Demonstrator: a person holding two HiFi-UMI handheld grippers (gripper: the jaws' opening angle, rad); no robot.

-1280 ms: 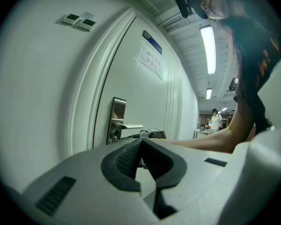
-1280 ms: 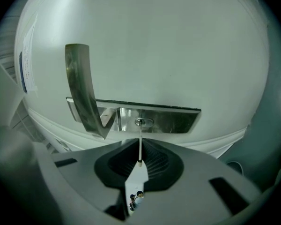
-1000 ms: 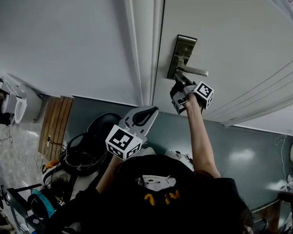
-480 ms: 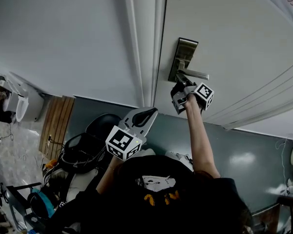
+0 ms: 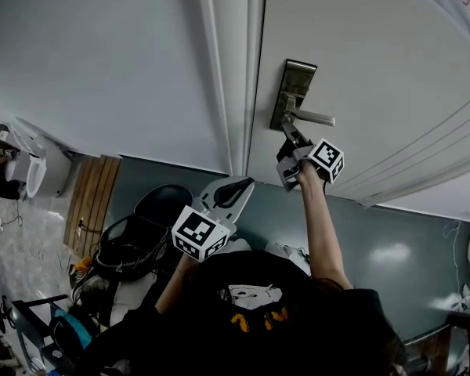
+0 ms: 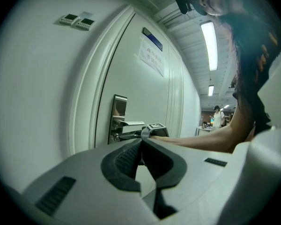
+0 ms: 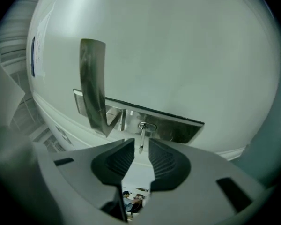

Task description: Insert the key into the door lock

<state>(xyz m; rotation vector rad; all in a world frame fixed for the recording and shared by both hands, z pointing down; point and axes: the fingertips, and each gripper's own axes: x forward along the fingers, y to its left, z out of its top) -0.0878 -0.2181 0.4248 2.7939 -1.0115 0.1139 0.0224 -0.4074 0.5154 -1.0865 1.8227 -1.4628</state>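
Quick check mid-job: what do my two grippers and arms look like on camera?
The left gripper and right gripper each have a pale grey shell, black ribbed pads on the fingers, and a white cube with black square markers. You wear a black short-sleeved top. No cables show.

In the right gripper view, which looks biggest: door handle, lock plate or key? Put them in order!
Largest: lock plate and door handle, about alike; the handle sticks out nearer the camera, so I won't rank them.
Smallest: key.
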